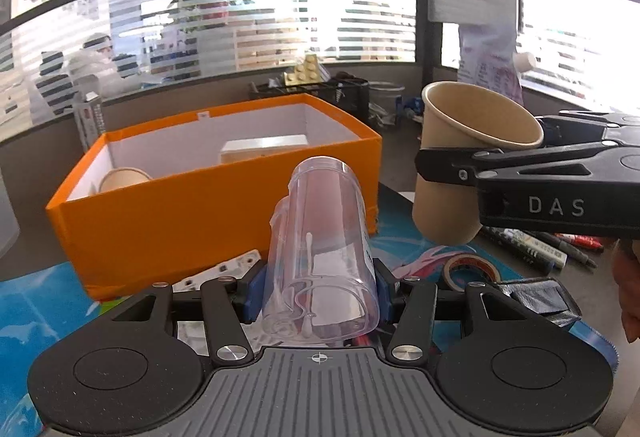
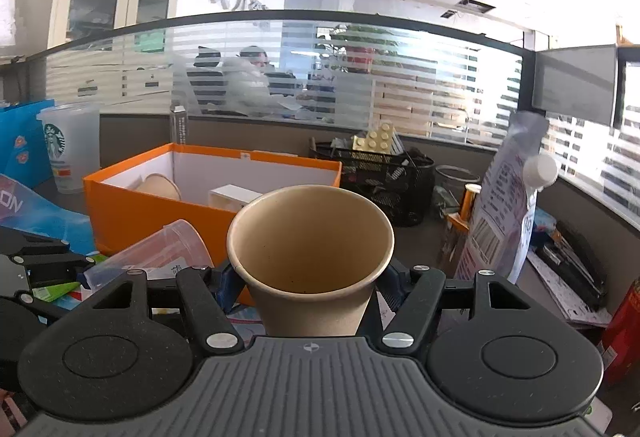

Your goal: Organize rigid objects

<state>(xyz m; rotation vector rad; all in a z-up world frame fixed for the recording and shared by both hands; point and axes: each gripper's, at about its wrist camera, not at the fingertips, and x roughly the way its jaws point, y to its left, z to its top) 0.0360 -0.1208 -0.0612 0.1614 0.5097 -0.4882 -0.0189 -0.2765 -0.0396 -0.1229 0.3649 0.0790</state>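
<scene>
Left wrist view: a clear plastic cup [image 1: 320, 261], tilted, is clamped by the left gripper [image 1: 318, 295] before the orange box [image 1: 160, 221]. Right wrist view: a brown paper cup [image 2: 310, 261] is gripped by the right gripper [image 2: 308, 287], lifted near that box [image 2: 132, 205], where another paper cup [image 2: 160, 186] lies.

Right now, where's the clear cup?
The clear cup is clamped in the left gripper, lifted in front of the orange box, left of the paper cup in the right gripper.

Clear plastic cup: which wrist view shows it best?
Left wrist: the clear plastic cup fills the centre, clamped in the left claw, tilted forward. Right wrist shows only its rim end at lower left, partly hidden behind linkage.
</scene>
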